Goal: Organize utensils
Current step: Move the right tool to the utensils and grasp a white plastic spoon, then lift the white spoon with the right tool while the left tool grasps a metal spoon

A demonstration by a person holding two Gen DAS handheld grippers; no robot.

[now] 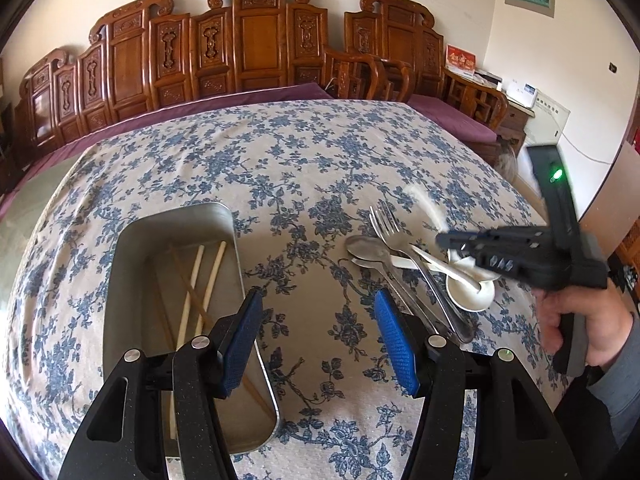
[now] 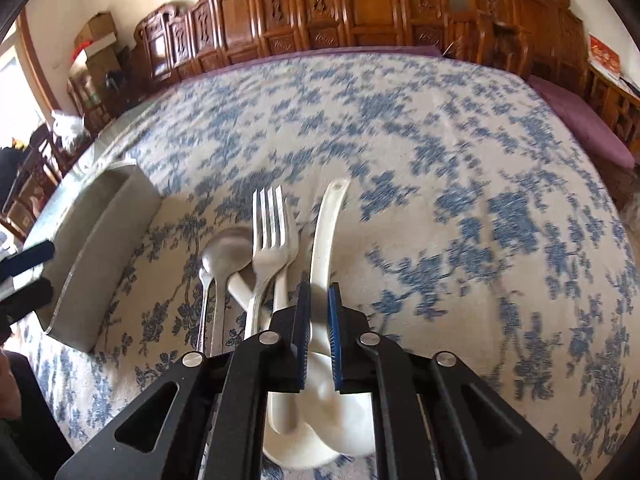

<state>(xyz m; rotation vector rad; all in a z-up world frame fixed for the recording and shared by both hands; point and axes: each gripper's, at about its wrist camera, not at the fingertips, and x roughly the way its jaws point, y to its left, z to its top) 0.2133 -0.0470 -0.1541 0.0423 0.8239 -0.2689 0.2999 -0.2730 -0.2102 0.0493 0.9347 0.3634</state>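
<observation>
The left gripper (image 1: 318, 326) stands with its blue pads (image 1: 394, 340) spread and nothing between them, hanging over the flowered tablecloth (image 1: 280, 148) just right of a metal tray (image 1: 224, 216). Its left pad overlaps the tray's right wall. In the tray lie pale chopsticks (image 1: 200, 284), their long axes running away from the camera, with darker sticks crossing them at a slant. To the right, a pile of cutlery rests on the cloth: a metal spoon (image 1: 366, 249) and a fork (image 1: 386, 222), heads pointing away, handles running toward the lower right. White ceramic spoons (image 1: 470, 294) lie beneath, bowls at the near right. The right gripper (image 1: 452, 240), held by a hand (image 1: 580, 320), reaches over this pile, and a blurred white handle sticks up past its tip.

In the right wrist view, the right gripper (image 2: 319, 312) has its pads nearly together, pinching a white ceramic spoon (image 2: 326, 232) at the neck. This spoon's handle points straight away from the camera and its bowl lies under the gripper body. Left of it the fork (image 2: 270, 236) and metal spoon (image 2: 228, 250) lie parallel, heads away. The tray (image 2: 108, 232) sits at the far left, well apart.
</observation>
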